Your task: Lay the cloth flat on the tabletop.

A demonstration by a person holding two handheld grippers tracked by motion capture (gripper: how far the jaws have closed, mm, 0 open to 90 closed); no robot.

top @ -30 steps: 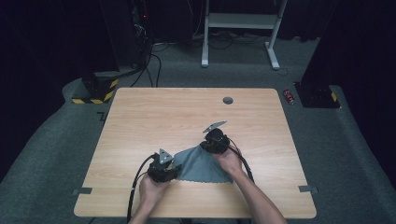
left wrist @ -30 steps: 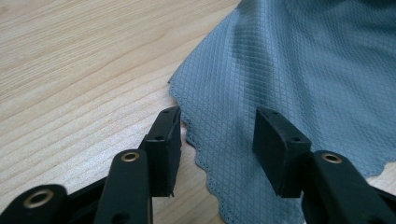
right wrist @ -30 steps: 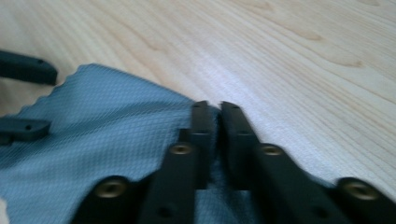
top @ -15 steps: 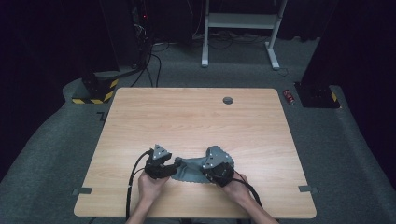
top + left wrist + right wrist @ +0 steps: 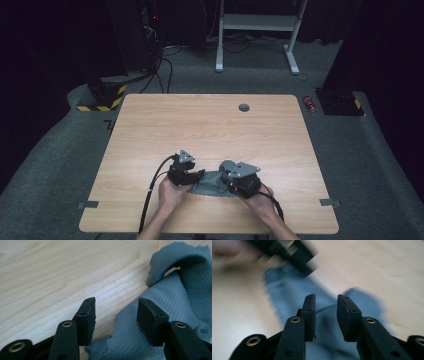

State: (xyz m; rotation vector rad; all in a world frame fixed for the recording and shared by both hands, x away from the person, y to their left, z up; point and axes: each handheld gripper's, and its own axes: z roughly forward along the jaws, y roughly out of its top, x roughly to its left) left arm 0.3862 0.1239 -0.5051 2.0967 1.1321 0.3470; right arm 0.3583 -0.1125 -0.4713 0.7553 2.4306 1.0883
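Grey cloth is bunched at the near edge of the table btw both hands: right gripper has just been opening, nothing pinched, left gripper gapes over the hem, so imo nip that edge low b4 lifting.

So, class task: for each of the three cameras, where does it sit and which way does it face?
High view: above the near edge, facing forward and down on the table; forearms, both hands.
Left gripper view: on the left gripper, facing the grey cloth; open jaws.
Right gripper view: on the right gripper, blurred; parted jaws.
All share the cloth.
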